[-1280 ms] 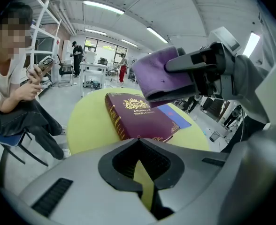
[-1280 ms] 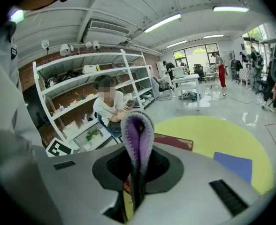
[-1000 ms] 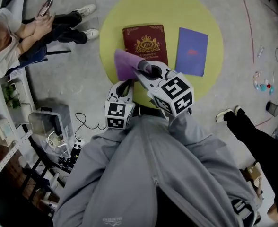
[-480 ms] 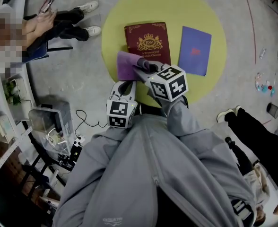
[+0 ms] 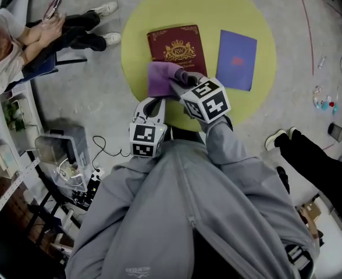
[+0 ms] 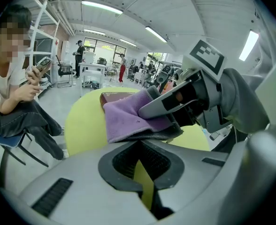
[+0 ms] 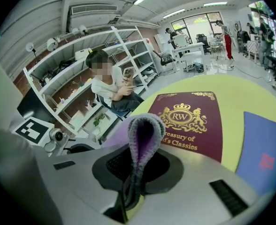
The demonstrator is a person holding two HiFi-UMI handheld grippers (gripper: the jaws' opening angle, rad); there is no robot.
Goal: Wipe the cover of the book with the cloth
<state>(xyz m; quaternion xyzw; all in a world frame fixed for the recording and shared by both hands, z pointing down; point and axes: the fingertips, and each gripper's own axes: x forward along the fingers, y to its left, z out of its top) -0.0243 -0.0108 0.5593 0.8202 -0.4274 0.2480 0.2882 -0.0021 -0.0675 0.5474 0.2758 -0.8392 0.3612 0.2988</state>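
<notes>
A maroon book (image 5: 178, 44) with a gold crest lies on the round yellow table (image 5: 246, 16); the right gripper view shows its cover (image 7: 192, 125) just ahead of the jaws. My right gripper (image 5: 180, 81) is shut on a folded purple cloth (image 5: 161, 78), which rests over the book's near left corner. A loop of that cloth (image 7: 144, 130) stands up between the jaws. My left gripper (image 5: 152, 106) sits shut and empty at the table's near edge, just behind the cloth (image 6: 126, 117) and the right gripper (image 6: 172, 103).
A blue book (image 5: 237, 60) lies to the right of the maroon one. A person (image 5: 25, 36) sits by the table's left side, holding a phone. Another person's legs (image 5: 313, 158) are at the right. Shelving and cables (image 5: 66, 161) crowd the floor on the left.
My right gripper has carried the cloth forward, from the table beside the book onto the book's near left corner. The left gripper has stayed put.
</notes>
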